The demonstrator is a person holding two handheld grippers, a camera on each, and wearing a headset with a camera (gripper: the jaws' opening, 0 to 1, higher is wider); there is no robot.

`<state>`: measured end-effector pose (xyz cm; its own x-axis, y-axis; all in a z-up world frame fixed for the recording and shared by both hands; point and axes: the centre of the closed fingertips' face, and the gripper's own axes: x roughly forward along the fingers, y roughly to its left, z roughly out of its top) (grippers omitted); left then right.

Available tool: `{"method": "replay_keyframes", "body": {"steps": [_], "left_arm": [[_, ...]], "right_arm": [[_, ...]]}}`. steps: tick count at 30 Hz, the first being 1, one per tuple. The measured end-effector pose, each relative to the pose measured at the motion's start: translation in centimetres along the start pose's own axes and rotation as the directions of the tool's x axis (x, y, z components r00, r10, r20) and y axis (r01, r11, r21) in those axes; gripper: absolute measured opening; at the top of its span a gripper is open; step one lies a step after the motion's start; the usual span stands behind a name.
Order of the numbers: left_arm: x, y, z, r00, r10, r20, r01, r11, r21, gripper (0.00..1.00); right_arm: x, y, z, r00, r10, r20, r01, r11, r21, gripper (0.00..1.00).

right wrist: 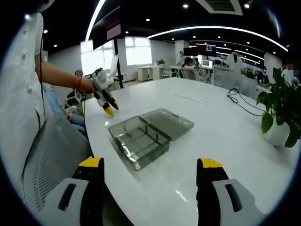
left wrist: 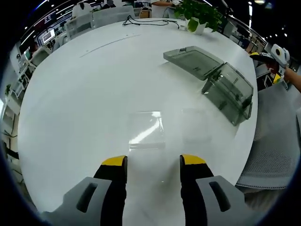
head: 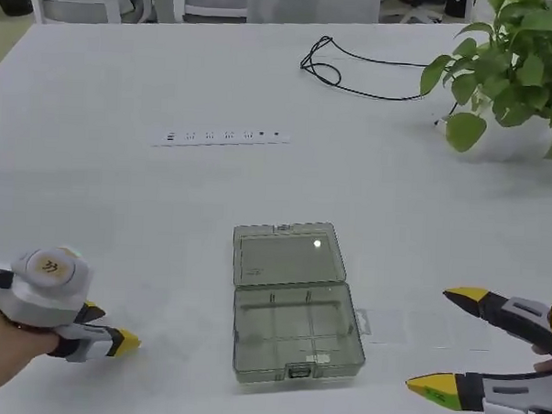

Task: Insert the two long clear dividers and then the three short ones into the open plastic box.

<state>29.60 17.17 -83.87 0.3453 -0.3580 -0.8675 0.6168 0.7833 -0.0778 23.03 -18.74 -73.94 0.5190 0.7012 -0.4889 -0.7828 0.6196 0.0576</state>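
Open box [head: 288,255], clear dividers [left wrist: 146,129] before left tool [left wrist: 154,161]

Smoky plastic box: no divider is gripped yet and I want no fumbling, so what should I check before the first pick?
1. Smoky translucent plastic box open, lid laid flat: ok.
2. Left claw open, empty: ok.
3. Right claw open, empty: ok.
4. Clear flat dividers lying loose on the white table: ok.
5. Long ones told from short: cannot tell.
6. Box slots free: cannot tell.
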Motion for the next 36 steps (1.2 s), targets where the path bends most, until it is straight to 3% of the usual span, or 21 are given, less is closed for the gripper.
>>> {"method": "replay_keyframes", "body": {"steps": [5,13,21,36], "left_arm": [[0.2,0.0,-0.5,0.9991,0.011,-0.041,-0.010,1.000,0.018,0.42],[0.4,0.4,-0.5,0.9970,0.046,-0.062,-0.043,0.998,0.053,0.37],[0.5,0.9,-0.4,0.9924,0.072,-0.101,-0.069,0.997,0.030,0.34],[0.4,0.7,-0.5,0.9912,0.075,-0.109,-0.074,0.997,0.018,0.32]], "right_arm": [[-0.1,-0.2,-0.2,1.0000,-0.003,0.001,0.003,1.000,0.002,0.81],[0.1,-0.2,-0.2,1.0000,-0.002,0.003,0.002,1.000,0.006,0.81],[0.3,-0.1,-0.3,1.0000,0.000,0.005,0.000,1.000,0.006,0.81],[0.2,0.2,-0.6,1.0000,-0.001,0.001,0.001,1.000,0.009,0.81]]}}
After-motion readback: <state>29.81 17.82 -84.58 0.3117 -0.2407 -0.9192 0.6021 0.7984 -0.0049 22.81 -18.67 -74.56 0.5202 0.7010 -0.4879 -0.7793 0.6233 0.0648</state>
